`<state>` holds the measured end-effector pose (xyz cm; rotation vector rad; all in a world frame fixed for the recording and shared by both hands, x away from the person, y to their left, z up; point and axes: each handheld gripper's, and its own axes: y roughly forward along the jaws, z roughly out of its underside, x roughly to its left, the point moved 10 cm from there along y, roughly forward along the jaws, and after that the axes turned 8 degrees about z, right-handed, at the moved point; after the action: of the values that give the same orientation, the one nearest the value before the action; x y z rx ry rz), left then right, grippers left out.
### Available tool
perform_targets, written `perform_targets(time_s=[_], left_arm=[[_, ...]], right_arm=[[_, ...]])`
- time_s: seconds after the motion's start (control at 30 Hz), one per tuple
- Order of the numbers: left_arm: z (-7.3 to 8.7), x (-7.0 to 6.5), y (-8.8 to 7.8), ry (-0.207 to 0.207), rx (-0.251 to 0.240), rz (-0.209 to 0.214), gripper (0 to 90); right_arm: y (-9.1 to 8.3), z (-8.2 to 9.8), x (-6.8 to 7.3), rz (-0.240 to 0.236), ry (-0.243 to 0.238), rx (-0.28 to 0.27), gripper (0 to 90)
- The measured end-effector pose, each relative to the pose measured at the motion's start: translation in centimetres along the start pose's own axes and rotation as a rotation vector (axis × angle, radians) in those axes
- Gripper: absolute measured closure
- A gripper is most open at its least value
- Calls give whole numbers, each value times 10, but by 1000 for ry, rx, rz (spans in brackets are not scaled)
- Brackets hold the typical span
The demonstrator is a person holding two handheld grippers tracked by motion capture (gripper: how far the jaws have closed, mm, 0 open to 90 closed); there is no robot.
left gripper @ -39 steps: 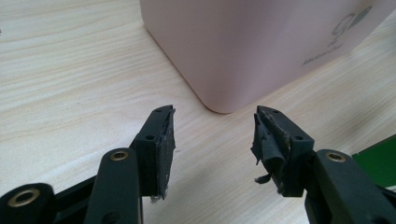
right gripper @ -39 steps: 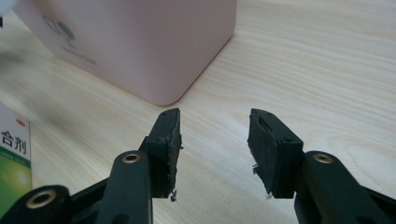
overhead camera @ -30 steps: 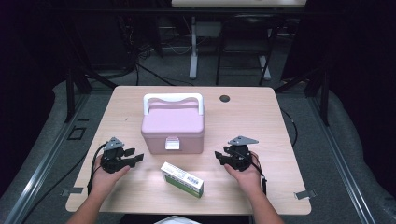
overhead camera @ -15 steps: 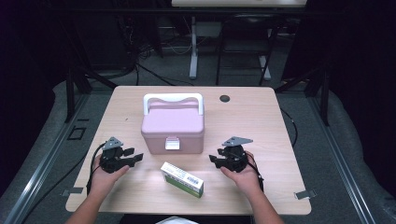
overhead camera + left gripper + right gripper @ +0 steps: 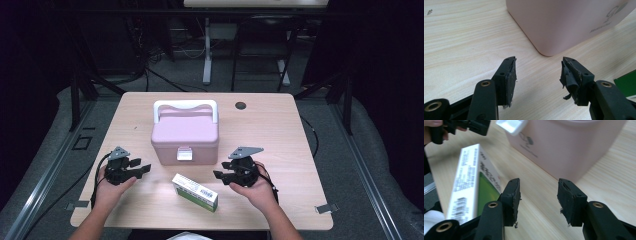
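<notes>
Both the left gripper (image 5: pixel 142 170) and right gripper (image 5: pixel 220 176) gape wide, holding nothing, beside the pink box (image 5: pixel 185 135) and green carton (image 5: pixel 195 192).

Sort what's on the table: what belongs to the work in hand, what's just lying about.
In the work:
pink box, latch shut
green and white carton
left tool, open
right tool, open

Lying about:
dark round spot at the table's far edge

Pink case (image 5: pixel 185 134) mid-table, green carton (image 5: pixel 195 192) before it, bare table (image 5: pixel 280 130) either side
</notes>
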<state>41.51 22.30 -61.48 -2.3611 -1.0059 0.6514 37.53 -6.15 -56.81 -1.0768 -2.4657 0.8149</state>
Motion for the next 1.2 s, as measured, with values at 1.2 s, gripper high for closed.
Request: perform_targets(time_s=[1.2], left_arm=[[9,6,-15,-17,-14,-38,456]], right_arm=[[22,-2,86,-153,-214,78,607]])
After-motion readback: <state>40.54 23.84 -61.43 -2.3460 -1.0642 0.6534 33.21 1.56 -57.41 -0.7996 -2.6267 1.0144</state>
